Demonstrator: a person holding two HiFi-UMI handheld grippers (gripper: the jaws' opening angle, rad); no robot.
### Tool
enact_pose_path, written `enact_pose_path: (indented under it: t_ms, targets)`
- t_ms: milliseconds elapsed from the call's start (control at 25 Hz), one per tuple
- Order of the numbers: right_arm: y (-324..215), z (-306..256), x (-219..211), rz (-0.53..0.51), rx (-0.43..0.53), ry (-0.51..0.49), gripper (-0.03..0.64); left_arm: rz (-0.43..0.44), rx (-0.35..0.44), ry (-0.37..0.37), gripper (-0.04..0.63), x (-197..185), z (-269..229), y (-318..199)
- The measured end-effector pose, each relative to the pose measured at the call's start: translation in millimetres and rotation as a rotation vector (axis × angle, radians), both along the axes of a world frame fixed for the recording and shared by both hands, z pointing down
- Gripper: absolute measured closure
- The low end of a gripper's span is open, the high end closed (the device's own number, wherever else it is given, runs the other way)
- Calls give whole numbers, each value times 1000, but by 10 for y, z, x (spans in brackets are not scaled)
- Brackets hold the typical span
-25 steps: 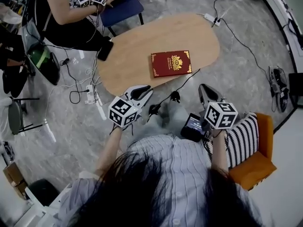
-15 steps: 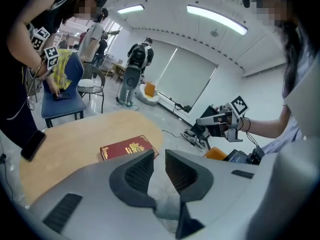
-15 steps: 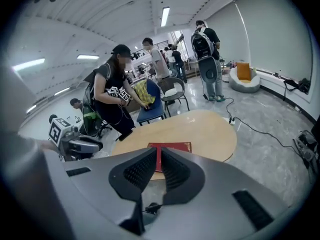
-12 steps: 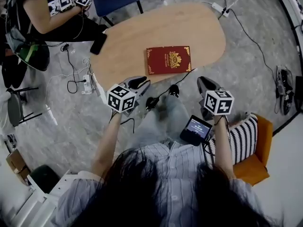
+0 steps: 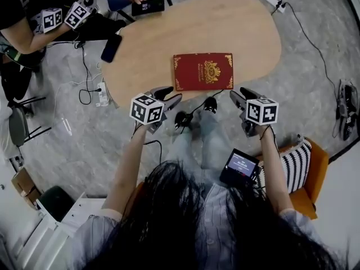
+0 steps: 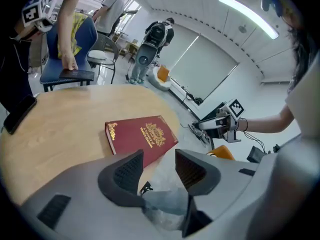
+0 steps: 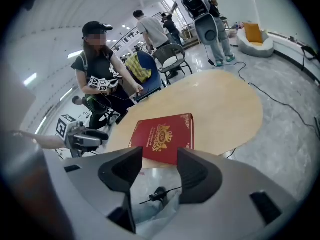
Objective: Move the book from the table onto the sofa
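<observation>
And the red book (image 5: 203, 71) is seen lying flat and closed on the oval wooden table (image 5: 236, 32), gold crest up, set close to the table's 6 o'clock edge in the head view. The left gripper (image 5: 169, 96) is held off the table just outside that edge, at the book's 8 o'clock, and the right gripper (image 5: 241, 94) is held at its 4 o'clock, so the book is flanked from below by both. In the left gripper view the jaws of the left gripper (image 6: 159, 160) have just been opening and are now spread fairly wide, with only floor and the book's near corner (image 6: 140, 134) framed beyond them; nothing is gripped. In the right gripper view the right gripper (image 7: 160, 156) has likewise just been opened and is spread wide, with the book (image 7: 162, 136) seen past the tips at 12 o'clock, untouched. Neither book nor table is contacted by any pad. A dark phone (image 5: 111, 48) is left at the table's 9 o'clock rim. The orange sofa (image 5: 316, 170), with a striped cushion (image 5: 284, 165) on it, is placed at 4 o'clock of the head view, well apart from the book.
</observation>
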State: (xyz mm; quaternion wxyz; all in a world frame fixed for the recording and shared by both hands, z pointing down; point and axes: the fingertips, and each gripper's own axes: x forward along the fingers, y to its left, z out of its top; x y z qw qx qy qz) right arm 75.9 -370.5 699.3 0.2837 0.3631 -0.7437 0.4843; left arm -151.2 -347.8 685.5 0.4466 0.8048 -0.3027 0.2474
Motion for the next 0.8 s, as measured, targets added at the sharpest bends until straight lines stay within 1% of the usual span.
enact_pose_path:
  t_ms: [120,360,520,640,720,800]
  targets:
    - [-112,349,-14,35,-39,-32,405,3,-39,-36,388,-51,316,-46]
    - [-217,942,96,76,-114,10,397,-36,-90,-72,350,-161,772,-175]
    - [-267,1136,125,70,-119,-3,396,-77,-123,-73,342,-221,992,-242]
    - [-336,1232,100,62,-114,-24,394,-105,-167,-67,341,-234,1168,-274]
    - [-360,1302,59,67,-122,-39,394,-111,-187,-59,338,-203,1256,-292]
    - [-363,1358,-1,79,-137,-60,394,-111,-191,-52,337,-156,1300,-320]
